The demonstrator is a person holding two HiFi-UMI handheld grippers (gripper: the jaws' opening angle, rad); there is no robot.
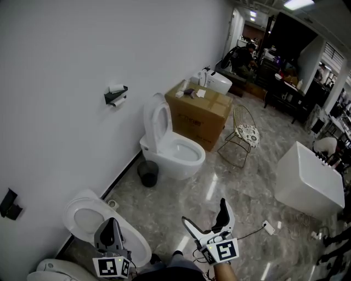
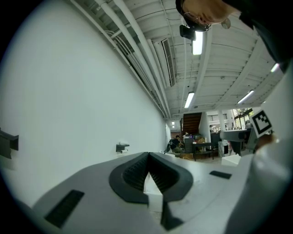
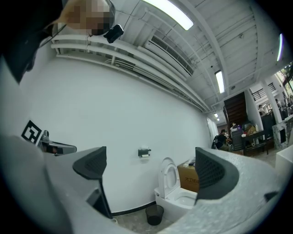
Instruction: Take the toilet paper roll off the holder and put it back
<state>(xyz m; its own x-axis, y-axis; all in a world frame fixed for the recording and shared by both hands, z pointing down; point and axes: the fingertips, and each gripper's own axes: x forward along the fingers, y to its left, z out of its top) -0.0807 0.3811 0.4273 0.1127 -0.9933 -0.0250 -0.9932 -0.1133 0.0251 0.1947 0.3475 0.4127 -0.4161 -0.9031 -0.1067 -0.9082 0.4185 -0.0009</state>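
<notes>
I read the toilet paper roll (image 1: 117, 102) on its wall holder (image 1: 113, 95), well ahead and leftward: the right hand-held gripper (image 1: 204, 213) stands wide and empty, while the left hand-held gripper (image 1: 112, 225), closed and empty, is nearer the wall.

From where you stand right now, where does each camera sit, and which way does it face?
Head view: worn by the person, looking steeply down at the floor and wall; the left tool and right tool show at the bottom.
Left gripper view: rides the left tool, faces along the wall over its shut jaws; the person's head shows above.
Right gripper view: rides the right tool, faces the wall between open jaws; the person's head shows above.
Shared: all three show the toilet paper holder.
</notes>
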